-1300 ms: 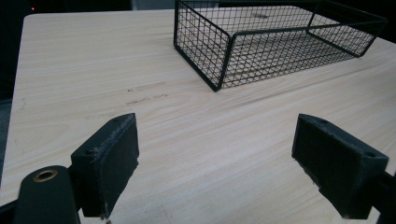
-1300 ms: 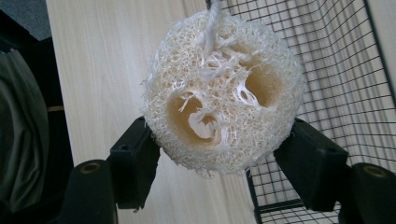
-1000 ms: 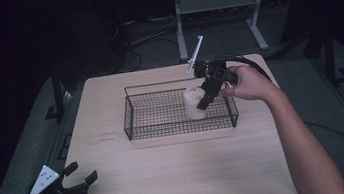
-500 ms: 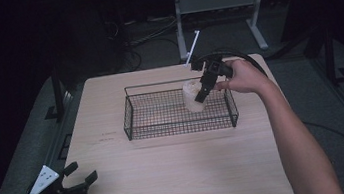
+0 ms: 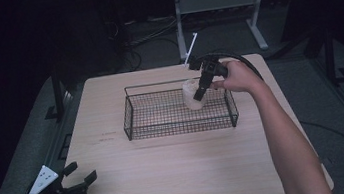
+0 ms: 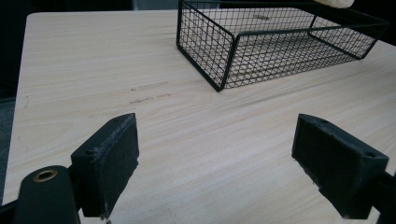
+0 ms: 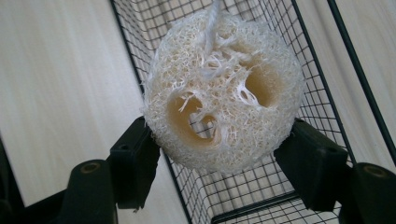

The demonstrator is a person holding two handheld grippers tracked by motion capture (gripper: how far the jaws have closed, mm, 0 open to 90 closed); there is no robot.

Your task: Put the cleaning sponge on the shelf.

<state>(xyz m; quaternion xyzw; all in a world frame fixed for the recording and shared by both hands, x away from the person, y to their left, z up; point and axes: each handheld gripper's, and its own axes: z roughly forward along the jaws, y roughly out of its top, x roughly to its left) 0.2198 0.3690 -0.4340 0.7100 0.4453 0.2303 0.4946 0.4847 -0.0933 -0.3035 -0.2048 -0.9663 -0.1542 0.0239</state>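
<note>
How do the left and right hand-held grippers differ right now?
The right hand-held gripper is shut on the loofah sponge above the wire basket; the left hand-held gripper stands open with nothing between its jaws. The right is at the table's far side, the left at its near corner. Both have black jaws.

The loofah sponge (image 7: 223, 93) was a pale cream, fibrous round piece with coarse netted texture, several hollow channels opening on its cut face and a thin white string at its top. It was held off the bottom, above the right end of the black wire basket (image 5: 132, 113). The basket, a shallow rectangular mesh tray, stood flat on the light wooden table (image 5: 180, 176).
</note>
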